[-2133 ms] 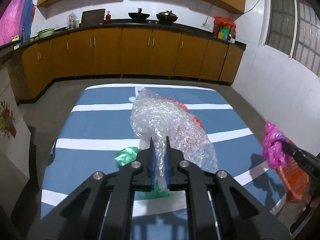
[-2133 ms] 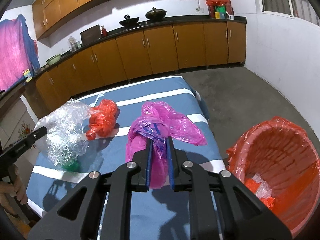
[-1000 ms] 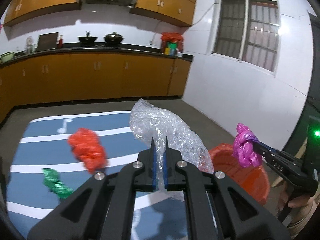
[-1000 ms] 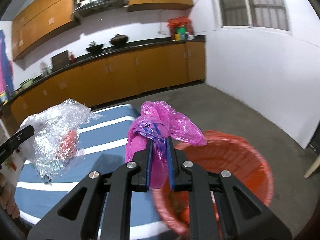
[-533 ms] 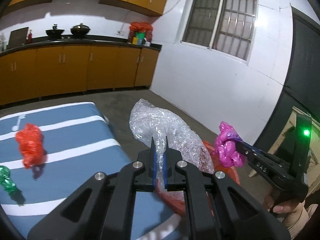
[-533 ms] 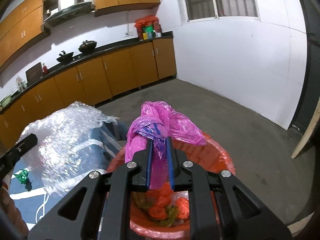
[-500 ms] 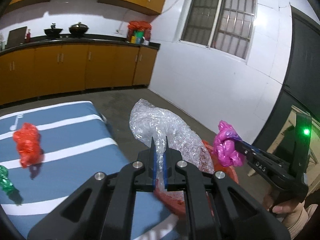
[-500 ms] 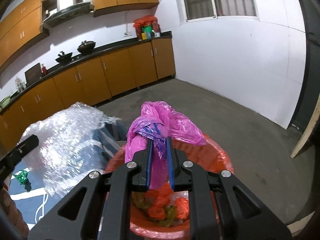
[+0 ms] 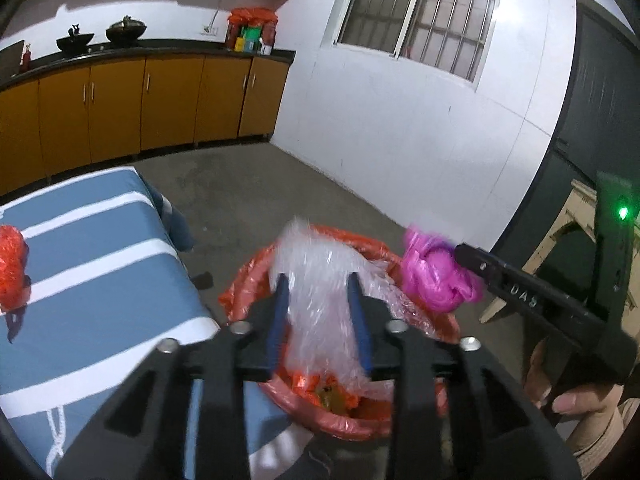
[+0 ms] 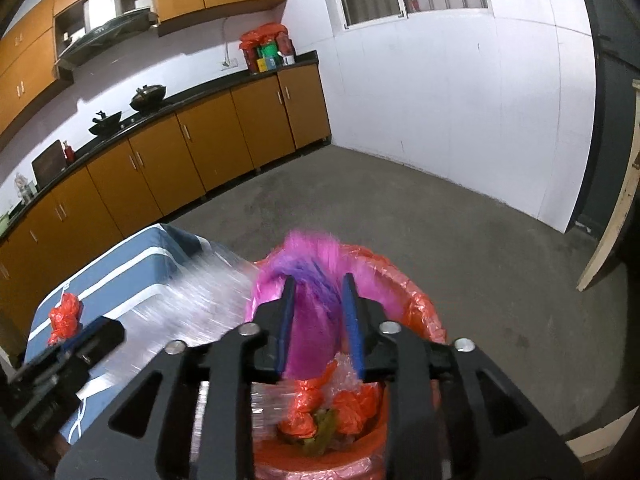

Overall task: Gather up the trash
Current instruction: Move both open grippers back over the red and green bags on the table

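Both grippers hang over the orange-lined bin (image 9: 248,280) (image 10: 416,292). My left gripper (image 9: 319,284) is open; the clear bubble wrap (image 9: 320,276) sits blurred between its spread jaws, dropping toward the bin. It also shows in the right wrist view (image 10: 200,304). My right gripper (image 10: 318,284) is open; the pink plastic bag (image 10: 308,280) is blurred between its jaws, falling over the bin. It also shows in the left wrist view (image 9: 432,276). Red and green trash (image 10: 324,416) lies inside the bin.
A blue-and-white striped table (image 9: 100,264) stands left of the bin with a red crumpled bag (image 9: 12,264) (image 10: 64,316) on it. Orange kitchen cabinets (image 9: 120,108) line the back wall. Bare concrete floor (image 10: 480,240) lies beyond the bin. A wooden frame (image 9: 576,216) leans at the right.
Both grippers have opened over the bin. The bubble wrap and the pink bag have been let go and are dropping. Both views have swung further right, off the table.
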Demonstrator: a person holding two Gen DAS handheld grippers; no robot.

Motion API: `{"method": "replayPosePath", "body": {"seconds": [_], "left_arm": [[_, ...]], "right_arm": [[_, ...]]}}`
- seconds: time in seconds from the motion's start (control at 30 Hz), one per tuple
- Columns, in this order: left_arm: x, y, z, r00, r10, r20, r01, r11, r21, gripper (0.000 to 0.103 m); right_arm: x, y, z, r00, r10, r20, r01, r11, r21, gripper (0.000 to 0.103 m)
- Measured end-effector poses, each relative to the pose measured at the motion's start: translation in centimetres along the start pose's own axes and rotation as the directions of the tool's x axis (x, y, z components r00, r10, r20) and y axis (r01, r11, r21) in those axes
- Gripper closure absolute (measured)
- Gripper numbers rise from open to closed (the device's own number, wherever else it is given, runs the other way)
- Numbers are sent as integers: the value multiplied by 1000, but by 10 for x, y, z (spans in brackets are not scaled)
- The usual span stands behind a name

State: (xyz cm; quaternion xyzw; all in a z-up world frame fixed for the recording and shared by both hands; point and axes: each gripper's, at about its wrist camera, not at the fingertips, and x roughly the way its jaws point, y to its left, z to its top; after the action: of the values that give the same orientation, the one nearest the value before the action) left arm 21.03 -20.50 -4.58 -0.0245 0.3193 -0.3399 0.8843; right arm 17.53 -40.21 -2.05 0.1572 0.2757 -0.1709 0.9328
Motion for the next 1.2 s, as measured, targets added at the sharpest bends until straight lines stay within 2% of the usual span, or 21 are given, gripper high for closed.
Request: {"method": "replayPosePath", "body": {"seconds": [0.07, 0.17, 0.3, 0.4, 0.53, 0.67, 0.73, 0.77, 0.87, 0.9, 0.97, 1.07, 1.1, 1.2], "left_arm": [[4, 3, -4, 1000, 9, -16, -9, 1000, -3, 70], [3, 14, -8, 999, 46, -21, -47, 999, -16, 67], [-11, 32, -14, 990, 140, 17, -139, 990, -28, 49], [-27, 49, -16, 973, 228, 39, -226, 973, -34, 40], [-54, 74, -21, 944, 322, 65, -319, 946, -58, 35], [-85, 105, -30, 895, 438, 84, -432, 898, -84, 33], [-106, 123, -37, 857, 506, 95, -498, 862, -99, 29], [-117, 136, -41, 827, 554, 98, -544, 832, -108, 28], [-140, 165, -49, 767, 635, 92, -623, 771, -133, 27], [-149, 180, -52, 739, 668, 81, -654, 742, -149, 27], [-162, 205, -54, 701, 711, 51, -694, 696, -184, 27], [-173, 233, -58, 669, 744, 7, -723, 652, -227, 27], [-175, 245, -60, 665, 747, -16, -726, 641, -248, 27], [-179, 272, -65, 685, 725, -66, -705, 638, -311, 27]], "right_arm": [[1, -1, -2, 1000, -4, -5, 4, 1000, 3, 65], [1, -4, -4, 1000, -8, -6, 8, 1000, 6, 63], [-2, -4, -5, 1000, -20, 1, 20, 1000, 12, 49], [-3, 0, -6, 1000, -26, 9, 26, 1000, 0, 44], [-2, 10, -10, 1000, -22, 12, 22, 999, -35, 40], [0, 28, -14, 1000, 3, 5, -3, 997, -74, 36], [0, 37, -17, 1000, 17, 5, -16, 995, -94, 33], [-1, 45, -18, 1000, 24, 7, -23, 994, -111, 31], [-1, 65, -22, 999, 43, 12, -41, 987, -157, 27], [-1, 70, -23, 999, 51, 11, -49, 985, -167, 27], [0, 82, -24, 997, 73, 5, -71, 981, -179, 26], [1, 100, -26, 995, 103, -1, -101, 977, -189, 26], [1, 106, -26, 994, 113, -4, -112, 974, -195, 26], [1, 125, -30, 991, 137, -11, -136, 966, -221, 26]]}}
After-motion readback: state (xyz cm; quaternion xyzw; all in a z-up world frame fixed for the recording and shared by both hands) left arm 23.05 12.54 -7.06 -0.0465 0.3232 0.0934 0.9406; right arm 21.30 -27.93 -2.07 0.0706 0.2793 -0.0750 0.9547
